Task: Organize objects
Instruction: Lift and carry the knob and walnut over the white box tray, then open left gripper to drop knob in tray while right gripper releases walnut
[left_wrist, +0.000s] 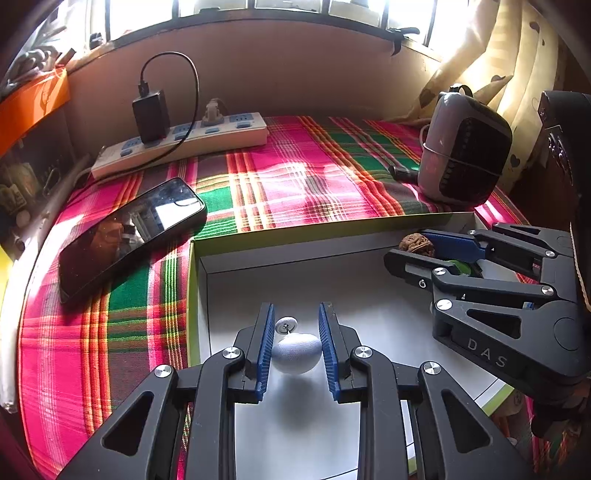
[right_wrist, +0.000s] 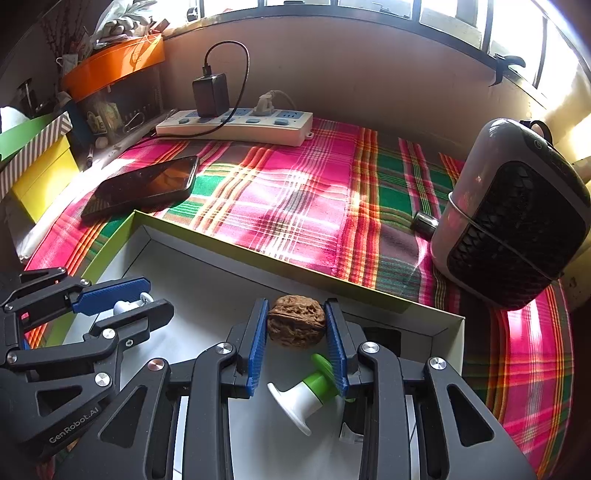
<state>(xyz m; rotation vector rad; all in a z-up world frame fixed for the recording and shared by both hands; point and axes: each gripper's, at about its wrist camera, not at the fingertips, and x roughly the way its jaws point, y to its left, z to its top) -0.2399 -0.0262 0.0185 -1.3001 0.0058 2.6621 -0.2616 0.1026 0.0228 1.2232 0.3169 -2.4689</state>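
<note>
While the left gripper (left_wrist: 297, 347) is pinching the white egg-shaped piece (left_wrist: 298, 352), the right gripper (right_wrist: 296, 334) is clamping the walnut (right_wrist: 296, 325) between its fingertips, directly ahead.

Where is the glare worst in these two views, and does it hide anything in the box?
Left wrist view: windows blown out, a sun patch on the plaid cloth, reflections on the phone. Right wrist view: similar sun streaks. The walnut and white egg-shaped object stay clearly visible; fisheye bends the edges.

both the left gripper (left_wrist: 296, 343) and right gripper (right_wrist: 297, 332) are black plastic with silver screws and ribbed blue pads.
</note>
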